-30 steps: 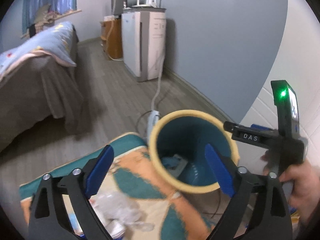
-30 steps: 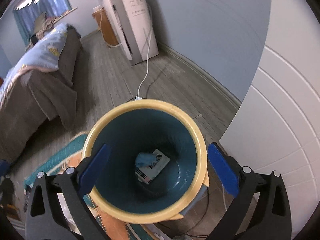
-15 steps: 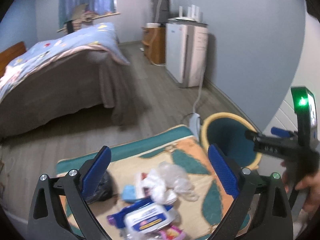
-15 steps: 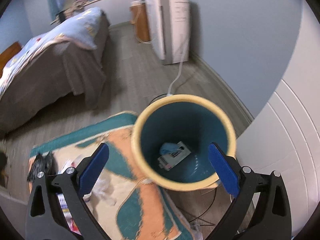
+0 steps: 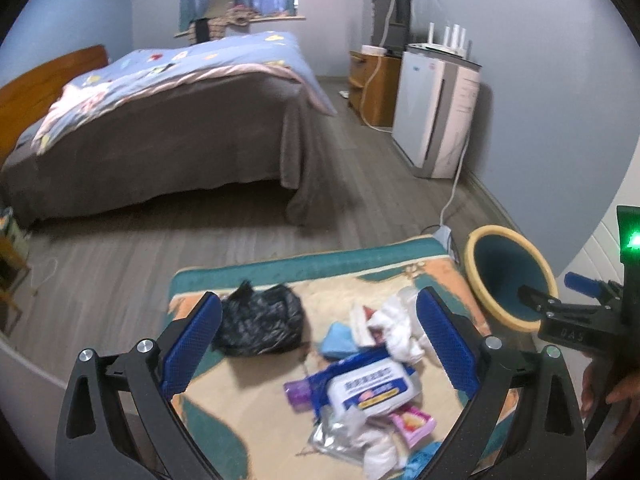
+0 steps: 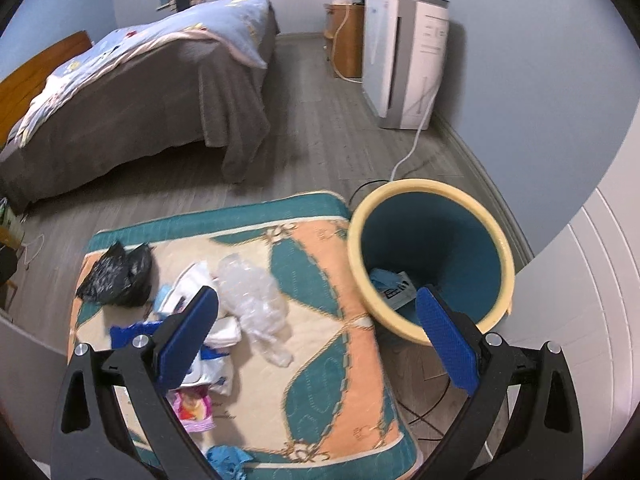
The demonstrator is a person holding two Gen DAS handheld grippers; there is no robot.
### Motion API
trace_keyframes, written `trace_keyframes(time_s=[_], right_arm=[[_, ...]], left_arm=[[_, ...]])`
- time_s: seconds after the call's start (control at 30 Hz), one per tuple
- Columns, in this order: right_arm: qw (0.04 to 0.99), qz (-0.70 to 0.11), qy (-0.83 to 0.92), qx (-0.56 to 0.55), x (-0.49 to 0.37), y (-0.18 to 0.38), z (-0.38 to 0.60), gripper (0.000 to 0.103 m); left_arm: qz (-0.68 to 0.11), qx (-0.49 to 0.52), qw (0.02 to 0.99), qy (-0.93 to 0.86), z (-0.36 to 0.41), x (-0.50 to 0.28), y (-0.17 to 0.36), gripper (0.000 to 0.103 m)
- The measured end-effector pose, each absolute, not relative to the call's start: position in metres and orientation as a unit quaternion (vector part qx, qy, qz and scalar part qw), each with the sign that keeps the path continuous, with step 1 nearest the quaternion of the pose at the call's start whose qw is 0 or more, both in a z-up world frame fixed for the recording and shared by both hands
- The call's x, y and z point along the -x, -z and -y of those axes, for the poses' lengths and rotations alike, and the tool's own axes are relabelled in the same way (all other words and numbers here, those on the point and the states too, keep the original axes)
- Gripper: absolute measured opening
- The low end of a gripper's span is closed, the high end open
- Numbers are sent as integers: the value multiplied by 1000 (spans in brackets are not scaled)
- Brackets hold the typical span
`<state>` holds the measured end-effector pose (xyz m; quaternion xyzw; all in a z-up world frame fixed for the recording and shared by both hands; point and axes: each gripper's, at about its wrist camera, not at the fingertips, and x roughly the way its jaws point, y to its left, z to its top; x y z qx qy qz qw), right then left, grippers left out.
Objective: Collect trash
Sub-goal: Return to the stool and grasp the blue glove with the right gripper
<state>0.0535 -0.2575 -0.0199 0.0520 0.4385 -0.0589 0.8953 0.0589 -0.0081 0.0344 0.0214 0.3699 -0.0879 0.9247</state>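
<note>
left tongs [image 5: 318, 344] open | right tongs [image 6: 318, 334] open; bin [image 6: 430, 258] beside mat [image 6: 320, 320]

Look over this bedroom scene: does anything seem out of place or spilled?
Yes. Rubbish lies scattered on the mat: a black bag, crumpled clear plastic, a wipes packet and tissues. The bin beside the mat holds only a few scraps.

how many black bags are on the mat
1. The black bag sits at the mat's far left corner, left of the trash pile; another could be hidden beneath the pile.
</note>
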Motion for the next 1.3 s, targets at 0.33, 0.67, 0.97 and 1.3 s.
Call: trace_keyframes(time_s=[0.33,0.67,0.97,1.3], right_arm=[[875,-482,36,-30,-30,57,217,97],[817,-575,-26,-35,19,123,173,96],[766,-639,-59,-35,24,161,157,18],[820,-569,-54,-17,0,87,187,17]], left_arm=[[-386,-7,921,54,-29,-40,-10,97],[-374,-15,925,68,-20,-40,-14,97],[-378,-8,923,68,-22,-41,-13,97],[-391,-7,919,53,-34,-53,-3,97]])
